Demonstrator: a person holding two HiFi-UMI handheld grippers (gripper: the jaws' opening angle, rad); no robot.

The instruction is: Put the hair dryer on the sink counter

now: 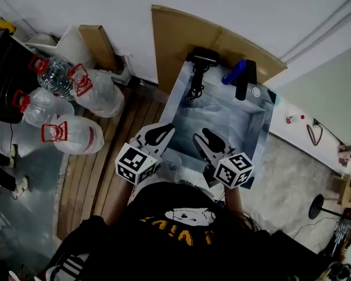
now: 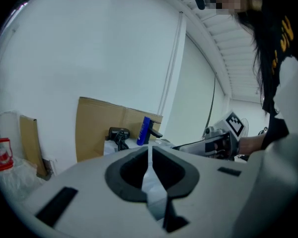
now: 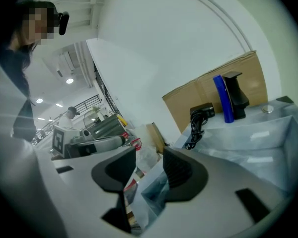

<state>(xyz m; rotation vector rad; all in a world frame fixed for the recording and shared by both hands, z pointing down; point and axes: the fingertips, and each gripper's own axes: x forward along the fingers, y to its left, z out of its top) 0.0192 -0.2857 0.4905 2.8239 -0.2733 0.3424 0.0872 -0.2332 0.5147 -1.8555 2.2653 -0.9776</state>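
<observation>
The black hair dryer (image 1: 202, 57) lies on the back left corner of the plastic-wrapped sink counter (image 1: 268, 120), its cord trailing down into the basin. It also shows as the hair dryer (image 2: 118, 133) and the hair dryer (image 3: 201, 112) in the gripper views. Both grippers hover over the sink's near edge, well short of the dryer. My left gripper (image 1: 156, 134) (image 2: 150, 150) is shut with nothing in it. To its right, my right gripper (image 1: 207, 141) (image 3: 149, 155) stands open, its jaws apart and empty.
A blue bottle (image 1: 234, 72) and a black faucet (image 1: 246, 79) stand at the back of the sink. A cardboard sheet (image 1: 181, 34) leans on the wall behind. Several large water jugs (image 1: 64, 101) lie on the floor to the left.
</observation>
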